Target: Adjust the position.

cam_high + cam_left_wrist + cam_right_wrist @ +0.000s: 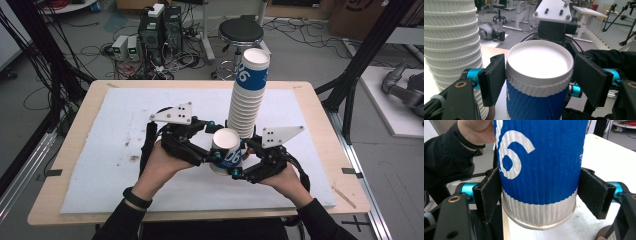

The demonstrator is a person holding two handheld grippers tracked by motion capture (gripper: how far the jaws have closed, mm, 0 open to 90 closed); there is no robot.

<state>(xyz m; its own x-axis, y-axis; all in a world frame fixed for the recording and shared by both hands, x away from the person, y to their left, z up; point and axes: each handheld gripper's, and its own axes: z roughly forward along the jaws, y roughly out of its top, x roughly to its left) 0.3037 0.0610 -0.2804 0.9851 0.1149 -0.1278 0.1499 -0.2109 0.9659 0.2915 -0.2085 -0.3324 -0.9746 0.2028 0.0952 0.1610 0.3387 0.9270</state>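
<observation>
Between the two claws, near the middle of the counter, a single blue and white paper cup [226, 150] is held tilted, its open white mouth facing up toward the person. Its ribbed blue sleeve carries a white numeral.

In the left gripper view, the left claw [537, 80] stands at the cup's rim. One black pad touches the white rim band, while the other stands a little off it with a small gap, so this claw is narrowly open around the cup, not clamped.

In the right gripper view, the right claw [541, 192] brackets the cup's lower body near its white base. One pad presses on the sleeve and the other sits close against the far side; the jaws are set at a middling width, and the claw grips the cup.

Just behind the claws, close to the held cup, a tall stack of cups [247, 95] leans slightly, its top cup blue. It stands just beside the left claw in the left gripper view.

Both hands come in from the counter's near edge, the left hand [162, 167] and right hand [282, 177] angled inward toward each other, forearms in dark sleeves. Each claw carries a grey three-cornered plate.

A white mat [120, 150] covers most of the wooden counter [75, 150], with open surface left and right of the claws. Beyond the far edge stands a black stool [241, 32].
</observation>
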